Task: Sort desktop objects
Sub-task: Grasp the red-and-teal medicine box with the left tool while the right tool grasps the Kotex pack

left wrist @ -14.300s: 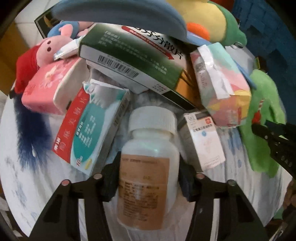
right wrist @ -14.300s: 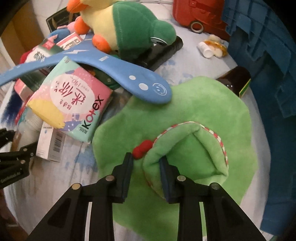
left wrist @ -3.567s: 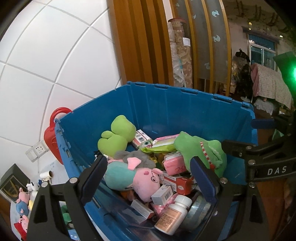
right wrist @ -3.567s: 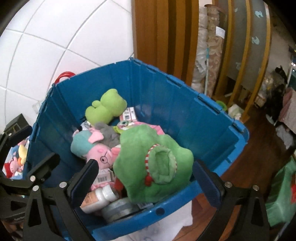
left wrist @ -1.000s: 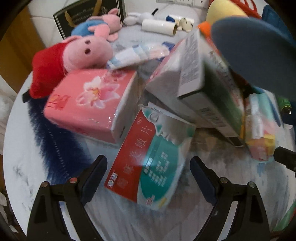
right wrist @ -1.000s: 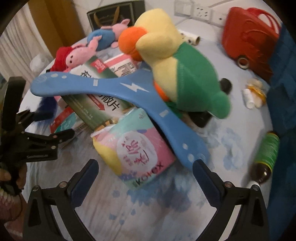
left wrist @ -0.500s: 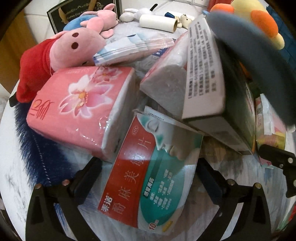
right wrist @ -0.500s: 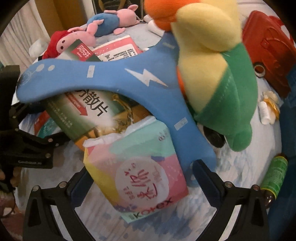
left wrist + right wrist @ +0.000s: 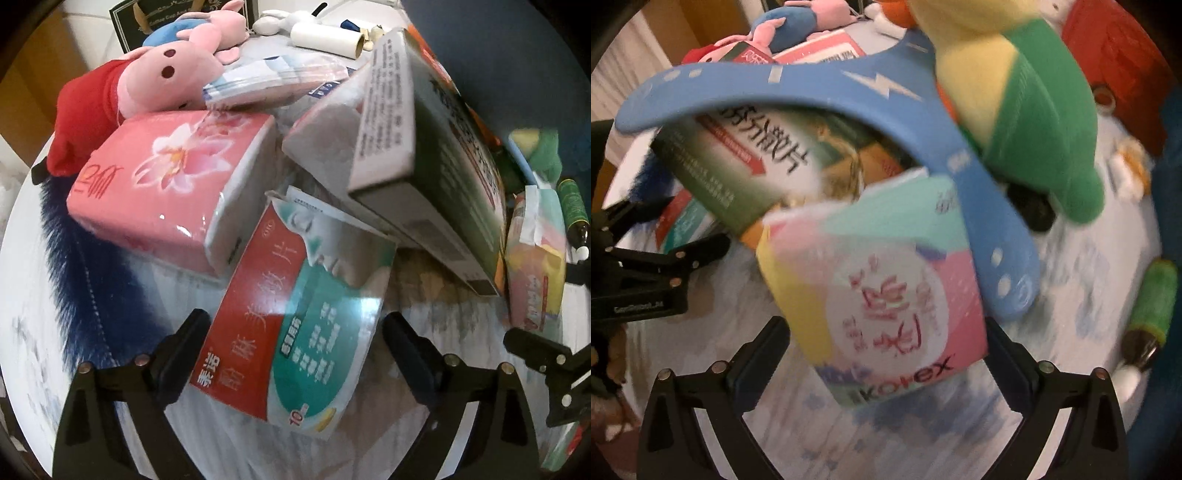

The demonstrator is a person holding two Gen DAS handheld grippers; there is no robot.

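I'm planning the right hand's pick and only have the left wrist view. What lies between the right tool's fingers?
Observer: A pastel pad packet lies between the open fingers of the right tool. Blur hides whether they touch it.
Operator: Is anything over the packet?
Observer: A blue boomerang arches over it, with one arm running down the packet's right side.
Operator: And on top of that?
Observer: A yellow-and-green stuffed toy rests on the boomerang.

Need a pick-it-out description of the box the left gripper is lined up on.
Start at the big pink floral tissue pack on the pale tablecloth; leaning against its lower right corner is a flat red, teal and white medicine carton. It lies between the open fingers of the left gripper. Unlike the dark green carton beside it, its front is half red.
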